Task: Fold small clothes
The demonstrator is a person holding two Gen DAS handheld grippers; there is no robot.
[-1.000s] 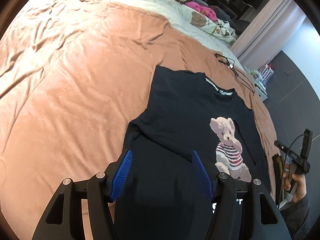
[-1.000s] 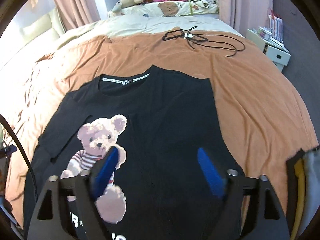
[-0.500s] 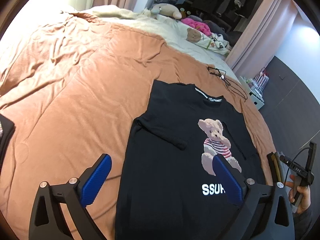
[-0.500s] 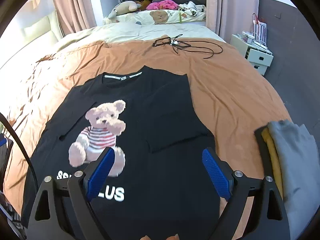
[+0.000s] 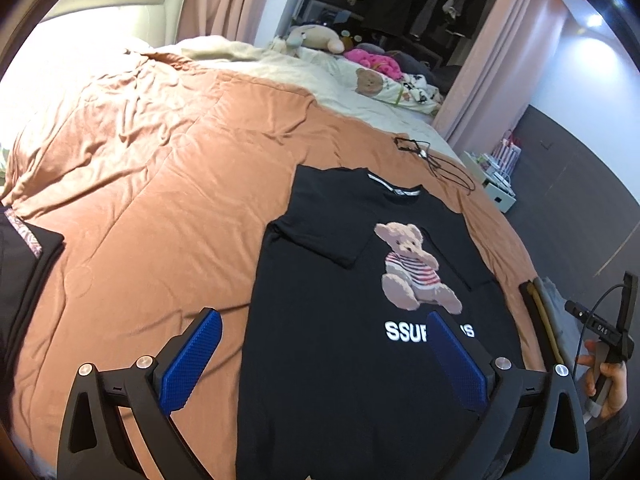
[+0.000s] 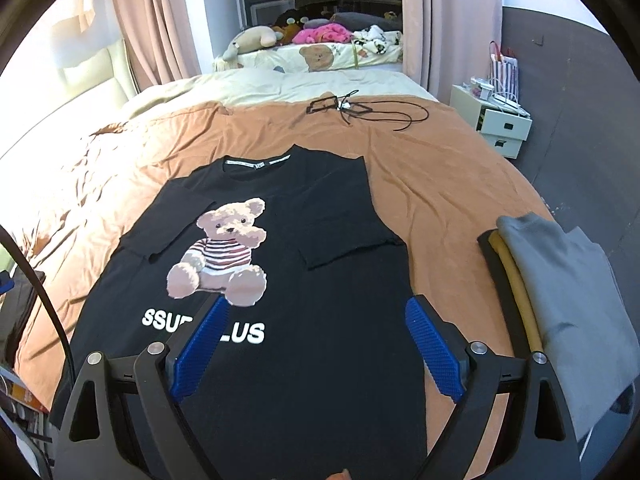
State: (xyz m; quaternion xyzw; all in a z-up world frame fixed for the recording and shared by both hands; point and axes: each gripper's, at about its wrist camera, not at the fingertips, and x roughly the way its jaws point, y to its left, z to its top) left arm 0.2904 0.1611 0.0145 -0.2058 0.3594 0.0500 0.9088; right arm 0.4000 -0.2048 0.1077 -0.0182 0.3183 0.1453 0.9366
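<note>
A black T-shirt (image 5: 340,320) with a teddy-bear print and white lettering lies flat on the orange bedspread, both sleeves folded in over its front; it also shows in the right wrist view (image 6: 304,280). My left gripper (image 5: 324,340) is open and empty, held above the shirt's lower left edge. My right gripper (image 6: 316,328) is open and empty above the shirt's lower right part. The right gripper also shows in the left wrist view (image 5: 604,332), held in a hand at the far right.
A stack of folded clothes, grey on top (image 6: 560,280), lies right of the shirt. Dark folded clothes (image 5: 24,264) lie at the left. A black cable (image 6: 360,110) lies beyond the collar. White drawers (image 6: 500,124) stand beside the bed.
Both grippers have opened wider and pulled back and up from the shirt. More of the shirt's lower part and lettering is in view.
</note>
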